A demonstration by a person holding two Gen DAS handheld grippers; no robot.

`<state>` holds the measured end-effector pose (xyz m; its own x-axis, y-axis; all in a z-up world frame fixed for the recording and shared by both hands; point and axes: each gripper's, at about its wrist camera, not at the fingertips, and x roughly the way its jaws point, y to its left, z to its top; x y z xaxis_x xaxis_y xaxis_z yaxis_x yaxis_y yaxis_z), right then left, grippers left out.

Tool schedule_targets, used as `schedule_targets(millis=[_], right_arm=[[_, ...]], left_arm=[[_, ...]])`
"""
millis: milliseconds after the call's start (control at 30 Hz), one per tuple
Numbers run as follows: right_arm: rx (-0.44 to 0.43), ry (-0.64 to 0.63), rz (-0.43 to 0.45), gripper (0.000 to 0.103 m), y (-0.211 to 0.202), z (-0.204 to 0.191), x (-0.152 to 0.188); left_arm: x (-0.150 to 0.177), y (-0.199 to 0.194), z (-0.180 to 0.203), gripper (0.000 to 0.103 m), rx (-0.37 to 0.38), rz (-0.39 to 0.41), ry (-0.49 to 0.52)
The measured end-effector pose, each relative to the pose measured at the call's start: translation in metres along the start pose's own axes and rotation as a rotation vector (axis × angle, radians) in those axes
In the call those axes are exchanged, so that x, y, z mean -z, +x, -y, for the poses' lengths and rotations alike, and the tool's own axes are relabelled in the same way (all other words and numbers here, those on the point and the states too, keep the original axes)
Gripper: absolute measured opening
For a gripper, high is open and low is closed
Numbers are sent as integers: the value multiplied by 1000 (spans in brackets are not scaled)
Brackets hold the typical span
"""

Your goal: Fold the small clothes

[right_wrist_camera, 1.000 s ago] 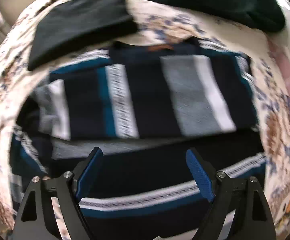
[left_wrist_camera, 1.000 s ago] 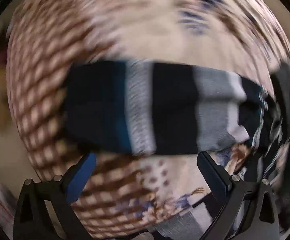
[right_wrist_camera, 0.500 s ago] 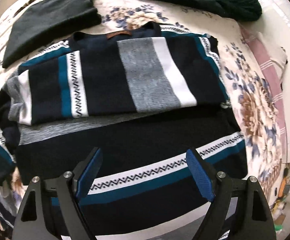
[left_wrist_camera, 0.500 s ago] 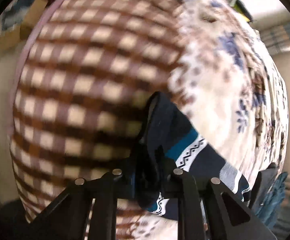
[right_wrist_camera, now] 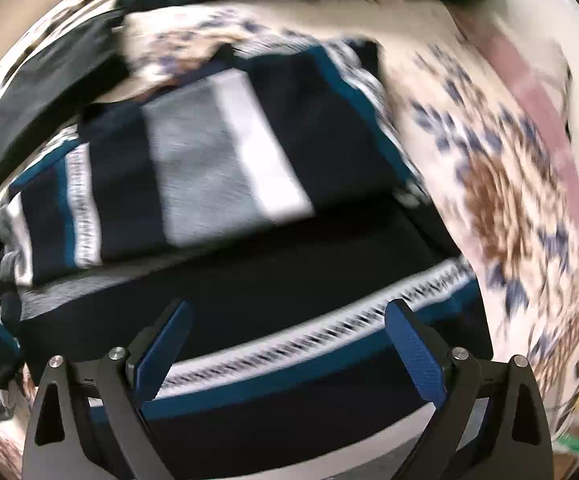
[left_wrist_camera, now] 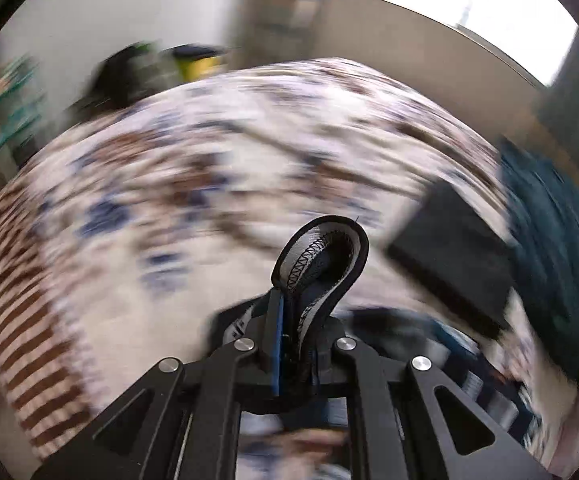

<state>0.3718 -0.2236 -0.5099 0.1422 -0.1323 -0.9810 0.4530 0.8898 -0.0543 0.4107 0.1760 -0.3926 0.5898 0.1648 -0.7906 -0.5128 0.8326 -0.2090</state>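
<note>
Partly folded, striped sweater [right_wrist_camera: 249, 208] is spread on floral bedsheet [right_wrist_camera: 501, 184], upper half doubled over lower; hem loop [left_wrist_camera: 321, 264] is pinched upright in left gripper [left_wrist_camera: 293, 344], jaws clamped together on fabric. Right gripper [right_wrist_camera: 289, 344] is held above lower striped band, blue pads [right_wrist_camera: 417, 352] wide apart, nothing gripped. Black folded garment [right_wrist_camera: 49, 92] is seen beside sweater's far corner, dark teal clothing [left_wrist_camera: 557, 280] beyond it; both views blurred

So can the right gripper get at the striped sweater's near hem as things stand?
Probably yes: the right gripper is open just above the striped sweater, with nothing lying over that hem.
</note>
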Motion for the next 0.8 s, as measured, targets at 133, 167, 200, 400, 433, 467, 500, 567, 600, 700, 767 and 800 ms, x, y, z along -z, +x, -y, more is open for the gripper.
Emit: schedule_targets(millis=[133,167,200,400,433,467,500,567,600,700,767,800], right_arm=[[-66,110,-66,99,17,55,4],[-71,130,-77,99,20,69,4],[-73,145,-78,99,21,80,3],[-43,226,-66,99,18,152,-5],[-37,236,-66,99,18,162,-6],[-29,244,-67,99,19,174,-9],[-20,250,-69,99,20,182,-10],[-16,263,-78,99,21,198,-14],[-19,270,-79,99,21,205,-16],[-40,276,-73,99,16,222,-27],[-71,287,-61,99,9,227,-36],[-89,289,-57,99,5,228,-42]], left_arm=[[30,12,124,7,164,-62,177],[45,16,157,7,203,-85,230],[54,16,181,7,227,-97,265],[150,29,342,7,362,-200,542],[163,29,356,7,376,-212,571],[176,31,369,8,391,-226,600],[190,32,382,8,397,-246,634],[217,35,403,11,388,-312,681],[227,39,409,11,376,-359,692],[237,38,409,44,418,-446,695],[224,34,396,70,461,-464,638],[215,29,383,71,470,-446,600]])
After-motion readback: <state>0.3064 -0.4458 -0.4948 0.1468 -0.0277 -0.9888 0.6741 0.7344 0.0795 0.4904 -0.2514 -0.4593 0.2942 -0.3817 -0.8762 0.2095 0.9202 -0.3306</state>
